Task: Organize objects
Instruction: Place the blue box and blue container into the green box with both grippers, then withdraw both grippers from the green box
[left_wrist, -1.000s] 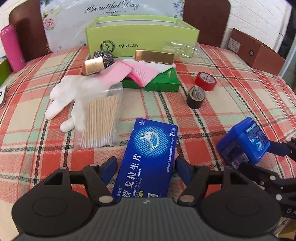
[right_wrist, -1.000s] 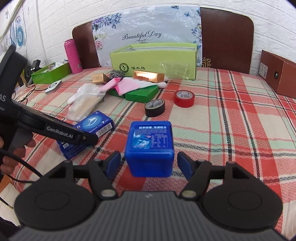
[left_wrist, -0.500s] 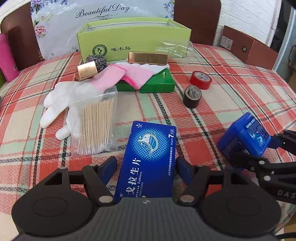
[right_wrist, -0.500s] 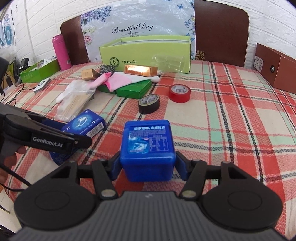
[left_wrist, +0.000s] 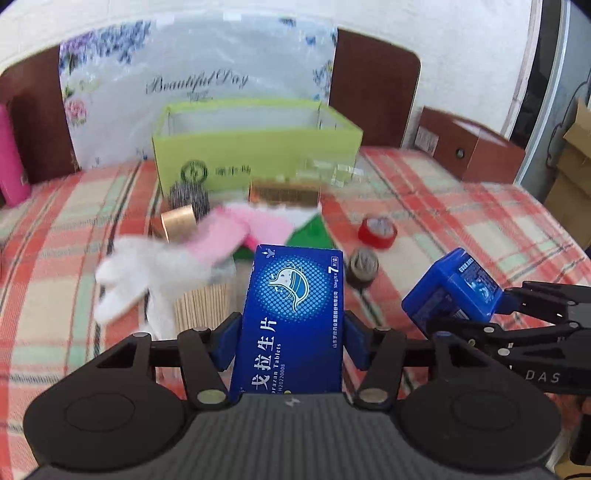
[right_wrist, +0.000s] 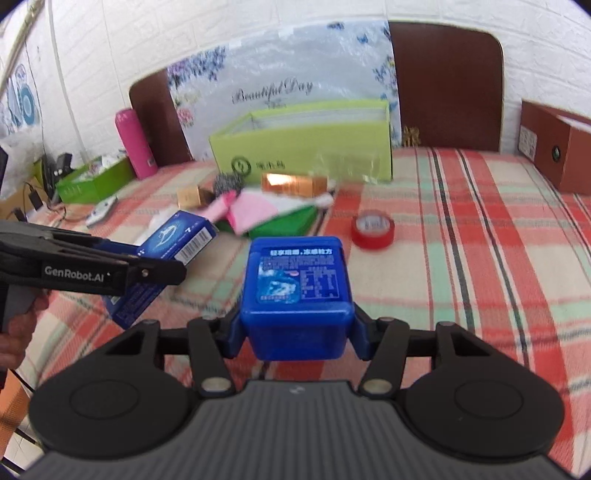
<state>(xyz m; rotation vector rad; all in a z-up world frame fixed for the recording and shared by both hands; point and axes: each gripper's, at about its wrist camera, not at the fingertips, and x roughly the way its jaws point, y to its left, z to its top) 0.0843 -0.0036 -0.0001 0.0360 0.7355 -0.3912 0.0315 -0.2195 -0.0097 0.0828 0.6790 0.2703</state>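
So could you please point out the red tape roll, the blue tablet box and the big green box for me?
Red tape roll (right_wrist: 372, 229): right wrist view, on its top face.
Blue tablet box (left_wrist: 291, 317): left wrist view, on its printed front.
Big green box (right_wrist: 314, 151): right wrist view, on its front wall.

A white brick-pattern wall (right_wrist: 332, 14) stands behind the worktop (right_wrist: 480, 240), which wears a red, green and cream checked cloth. Two dark brown chair backs (right_wrist: 443, 85) rise at its far edge, with a flowered plastic sheet (right_wrist: 280, 74) reading "Beautiful Day" between them. The daylight is bright and even.
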